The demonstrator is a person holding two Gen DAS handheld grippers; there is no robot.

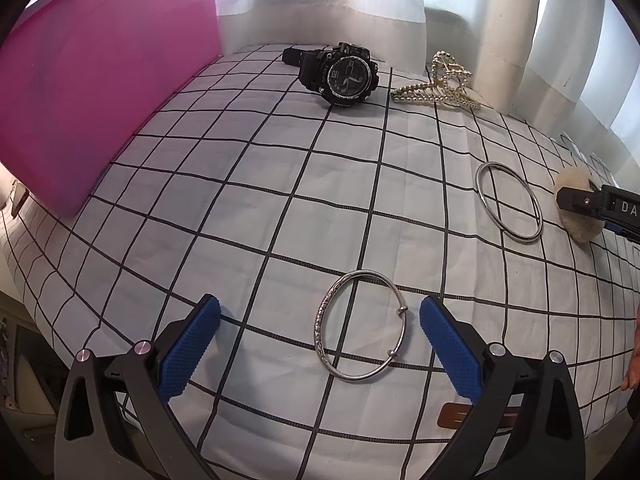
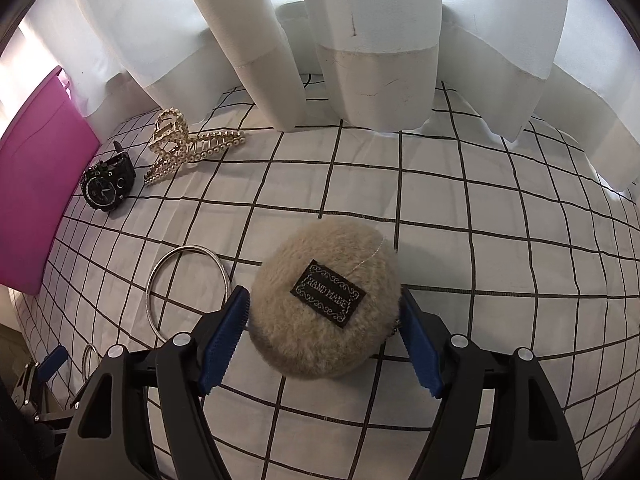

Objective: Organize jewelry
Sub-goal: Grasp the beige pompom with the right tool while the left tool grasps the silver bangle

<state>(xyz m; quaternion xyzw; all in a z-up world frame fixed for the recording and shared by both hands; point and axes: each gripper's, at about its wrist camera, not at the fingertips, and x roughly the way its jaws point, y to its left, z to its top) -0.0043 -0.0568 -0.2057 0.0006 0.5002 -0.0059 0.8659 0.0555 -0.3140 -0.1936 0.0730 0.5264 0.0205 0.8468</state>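
1. Left wrist view: the left gripper is held with its blue pads spread wide above the grid-patterned cloth. A textured silver bangle lies flat between the pads, touched by neither.
2. Farther off, a plain silver ring bangle lies to the right, just beside a fluffy beige pouch, which is partly covered by a black finger of the right gripper at the picture's edge.
3. At the far side, a black wristwatch and a pearl hair claw are set near a white curtain. A pink box stands along the left.
4. Right wrist view: the pouch, bearing a black "HAND MADE" label, sits between the right gripper's spread pads; the left pad appears to touch the fur, and firm pressing cannot be told.
5. The plain bangle lies left of the pouch, partly hidden by the left finger. The watch and hair claw lie beyond, near the pink box and curtain.
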